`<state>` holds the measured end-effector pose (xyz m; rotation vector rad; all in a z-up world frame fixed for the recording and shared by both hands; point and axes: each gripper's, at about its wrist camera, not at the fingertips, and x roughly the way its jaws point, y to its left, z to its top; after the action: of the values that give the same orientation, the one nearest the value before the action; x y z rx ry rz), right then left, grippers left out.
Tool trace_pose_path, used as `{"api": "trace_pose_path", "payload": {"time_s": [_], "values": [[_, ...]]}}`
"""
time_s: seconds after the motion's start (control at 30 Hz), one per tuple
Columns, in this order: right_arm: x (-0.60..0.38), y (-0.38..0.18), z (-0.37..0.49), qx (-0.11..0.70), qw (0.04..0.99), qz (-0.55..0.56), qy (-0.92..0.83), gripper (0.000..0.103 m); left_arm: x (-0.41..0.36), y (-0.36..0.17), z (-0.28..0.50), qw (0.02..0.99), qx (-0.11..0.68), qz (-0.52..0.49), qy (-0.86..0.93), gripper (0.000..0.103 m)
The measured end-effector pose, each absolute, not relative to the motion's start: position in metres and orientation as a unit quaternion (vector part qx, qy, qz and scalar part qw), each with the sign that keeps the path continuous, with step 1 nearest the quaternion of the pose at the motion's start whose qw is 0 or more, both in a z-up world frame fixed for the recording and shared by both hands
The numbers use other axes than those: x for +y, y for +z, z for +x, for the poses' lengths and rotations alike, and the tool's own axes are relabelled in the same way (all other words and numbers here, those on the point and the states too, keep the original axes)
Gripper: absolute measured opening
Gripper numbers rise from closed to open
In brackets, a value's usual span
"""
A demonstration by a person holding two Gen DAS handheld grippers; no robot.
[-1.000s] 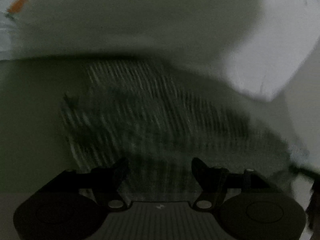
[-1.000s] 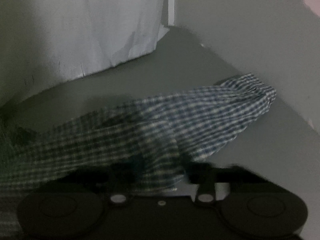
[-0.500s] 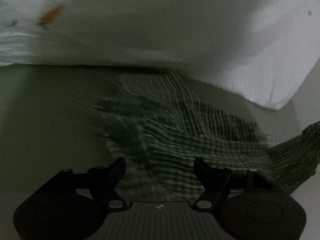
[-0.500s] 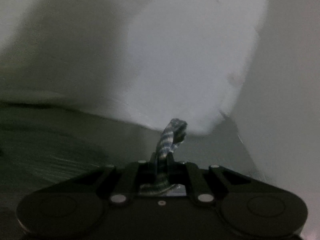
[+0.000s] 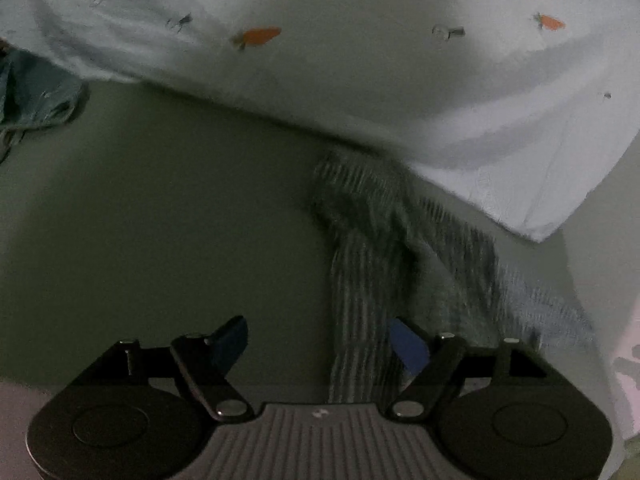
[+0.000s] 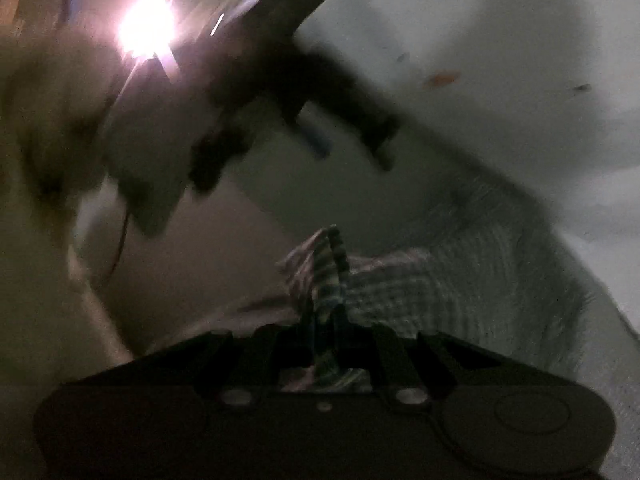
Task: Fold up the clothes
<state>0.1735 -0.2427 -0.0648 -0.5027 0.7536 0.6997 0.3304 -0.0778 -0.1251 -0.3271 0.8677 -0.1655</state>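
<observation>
A blue-and-white checked cloth (image 5: 372, 240) runs as a blurred strip from under the white sheet down between the fingers of my left gripper (image 5: 320, 342). It passes close to the right blue pad (image 5: 408, 346). The left jaws are opening and neither pad presses the cloth. My right gripper (image 6: 326, 320) is shut on a bunched edge of the same checked cloth (image 6: 420, 284), which trails off to the right. In the right wrist view the left gripper (image 6: 348, 152) shows blurred above the cloth.
A white sheet with small orange carrot prints (image 5: 360, 60) fills the back of both views. A teal garment (image 5: 36, 96) lies at the far left on the grey-green surface (image 5: 160, 220). A bright light (image 6: 146, 32) glares at the upper left.
The right gripper closed on the cloth's edge, then rolled and swung away, pulling the spread cloth into a strip. The left gripper moved so the cloth slid right in its view, and its jaws widened.
</observation>
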Motion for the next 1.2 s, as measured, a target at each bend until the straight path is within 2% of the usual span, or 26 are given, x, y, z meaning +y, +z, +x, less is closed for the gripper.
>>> {"api": "trace_pose_path", "payload": {"time_s": [0.23, 0.43, 0.6, 0.67, 0.7, 0.73, 0.8, 0.83, 0.87, 1.13, 1.2], "values": [[-0.237, -0.068, 0.152, 0.368, 0.829, -0.258, 0.333, 0.008, -0.093, -0.139, 0.301, 0.883, 0.431, -0.154, -0.101, 0.081], [-0.231, -0.131, 0.148, 0.444, 0.799, -0.237, 0.33, 0.009, -0.119, -0.155, 0.299, 0.873, 0.452, -0.14, -0.122, 0.081], [-0.234, -0.124, 0.143, 0.464, 0.799, -0.197, 0.328, 0.017, -0.131, -0.168, 0.29, 0.862, 0.466, -0.143, -0.142, 0.08], [-0.244, -0.112, 0.146, 0.465, 0.81, -0.157, 0.321, 0.025, -0.134, -0.174, 0.285, 0.853, 0.478, -0.149, -0.146, 0.077], [-0.25, -0.106, 0.147, 0.466, 0.815, -0.137, 0.316, 0.026, -0.135, -0.177, 0.282, 0.849, 0.484, -0.152, -0.146, 0.073], [-0.258, -0.102, 0.15, 0.467, 0.823, -0.114, 0.303, 0.028, -0.137, -0.181, 0.28, 0.844, 0.493, -0.154, -0.145, 0.061], [-0.273, -0.094, 0.157, 0.468, 0.837, -0.071, 0.275, 0.031, -0.14, -0.188, 0.277, 0.833, 0.512, -0.155, -0.14, 0.026], [-0.279, -0.094, 0.159, 0.47, 0.842, -0.06, 0.257, 0.031, -0.14, -0.192, 0.275, 0.827, 0.522, -0.159, -0.135, 0.003], [-0.285, -0.095, 0.162, 0.471, 0.848, -0.05, 0.238, 0.031, -0.139, -0.195, 0.273, 0.821, 0.531, -0.167, -0.127, 0.0], [-0.306, -0.088, 0.168, 0.469, 0.868, -0.055, 0.151, 0.031, -0.121, -0.204, 0.245, 0.778, 0.581, -0.209, -0.117, 0.0], [-0.305, -0.088, 0.179, 0.462, 0.874, -0.055, 0.141, 0.034, -0.117, -0.203, 0.245, 0.774, 0.583, -0.212, -0.127, 0.0]]}}
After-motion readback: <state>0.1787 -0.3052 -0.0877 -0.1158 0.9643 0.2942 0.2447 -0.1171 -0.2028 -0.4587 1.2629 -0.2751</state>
